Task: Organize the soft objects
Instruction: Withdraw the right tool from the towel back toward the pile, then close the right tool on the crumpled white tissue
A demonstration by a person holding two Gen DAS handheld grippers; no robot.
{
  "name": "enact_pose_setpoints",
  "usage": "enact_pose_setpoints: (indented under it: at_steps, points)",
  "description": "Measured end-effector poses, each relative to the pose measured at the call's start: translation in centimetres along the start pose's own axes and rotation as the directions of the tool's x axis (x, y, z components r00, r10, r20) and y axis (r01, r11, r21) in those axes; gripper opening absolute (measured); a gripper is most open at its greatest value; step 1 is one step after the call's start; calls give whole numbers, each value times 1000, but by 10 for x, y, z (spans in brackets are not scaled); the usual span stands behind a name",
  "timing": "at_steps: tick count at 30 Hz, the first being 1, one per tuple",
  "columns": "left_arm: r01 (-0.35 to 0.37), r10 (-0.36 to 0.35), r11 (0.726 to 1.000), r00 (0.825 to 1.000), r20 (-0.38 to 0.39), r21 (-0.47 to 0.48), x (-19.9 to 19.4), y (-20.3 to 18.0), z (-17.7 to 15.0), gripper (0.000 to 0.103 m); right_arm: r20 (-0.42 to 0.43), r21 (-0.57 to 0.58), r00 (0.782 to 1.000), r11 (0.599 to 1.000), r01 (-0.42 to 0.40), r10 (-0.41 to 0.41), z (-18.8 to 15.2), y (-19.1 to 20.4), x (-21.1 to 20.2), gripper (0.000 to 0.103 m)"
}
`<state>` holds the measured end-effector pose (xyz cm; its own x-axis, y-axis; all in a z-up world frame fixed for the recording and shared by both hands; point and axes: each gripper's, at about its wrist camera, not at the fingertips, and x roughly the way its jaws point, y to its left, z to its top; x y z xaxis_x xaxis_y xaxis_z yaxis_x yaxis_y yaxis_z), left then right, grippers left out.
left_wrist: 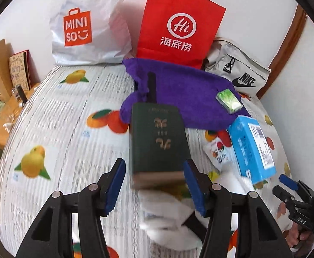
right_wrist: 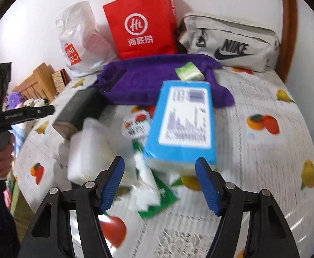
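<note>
- The left gripper (left_wrist: 154, 185) is held over a green book (left_wrist: 158, 144); the jaws stand apart either side of its near end. The right pad looks close to the cover, but contact cannot be confirmed, so it is read as released.
- The right gripper (right_wrist: 160, 183) is aimed at a blue box (right_wrist: 182, 124); the jaws are parted, with the box's near edge between the tips and no press seen.
- The soft things are noted on the bed (right_wrist: 264, 154): a purple towel (left_wrist: 184, 92) spread at the back, and white tissue packs (right_wrist: 90, 150) just beside the book and box.
- The book and box are judged to be in the way, since each lies against or partly over the soft pile; clearing them first is the likely reason for both approaches.
- A small green pack (left_wrist: 228, 101) rests on the towel.
- A red paper bag (left_wrist: 178, 25), a white plastic bag (left_wrist: 88, 25) and a grey pouch (left_wrist: 236, 73) stand along the wall behind the towel.
</note>
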<state>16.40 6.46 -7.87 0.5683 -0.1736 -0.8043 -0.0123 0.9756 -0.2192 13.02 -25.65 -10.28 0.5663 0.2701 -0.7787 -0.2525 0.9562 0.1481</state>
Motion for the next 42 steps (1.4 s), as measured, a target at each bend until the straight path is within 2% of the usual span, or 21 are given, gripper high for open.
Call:
enact_pose_setpoints:
  at_steps: [2,3,8,12,15,18,23,28,31,36,42]
  points:
    - [4,-4,1000,1000,-3,-9,0,2,-8,54,-13,7,1000,1000,10,-10,-8,-2,5,42]
    - [8,-8,1000,1000,-6,-11,0,2,-12,54,-22,18,1000,1000,9,-9,-11,-4,9,38]
    - [2,-2,1000,999,-37,-6,7,3,-29,54,-35,21,999,1000,6,-6,-18,1,26,36]
    - [-6,6,1000,999,-48,-4,8,8,-36,54,-42,31,999,999,-25,26,-16,8,37,34]
    - [-4,4,1000,999,-51,-8,8,12,-37,54,-59,10,998,1000,-10,10,-17,15,48,14]
    - [-3,2,1000,999,-53,-6,8,14,-40,54,-69,16,998,1000,-2,3,-18,18,51,6]
    - [11,-12,1000,999,-53,-17,7,19,-44,54,53,29,998,999,-39,37,-17,20,14,6]
    - [25,-26,1000,998,-60,-6,6,16,-54,55,79,64,996,997,-35,30,-26,10,-11,6]
    - [25,-25,1000,997,-67,-5,7,16,-61,57,60,65,998,998,-12,8,-36,4,-17,6]
    - [27,-27,1000,996,-79,-3,10,15,-68,57,-21,94,1000,995,12,-10,-55,-7,-4,6]
    - [41,-40,999,996,-81,8,12,10,-73,59,-72,92,997,995,33,-27,-70,-12,10,12]
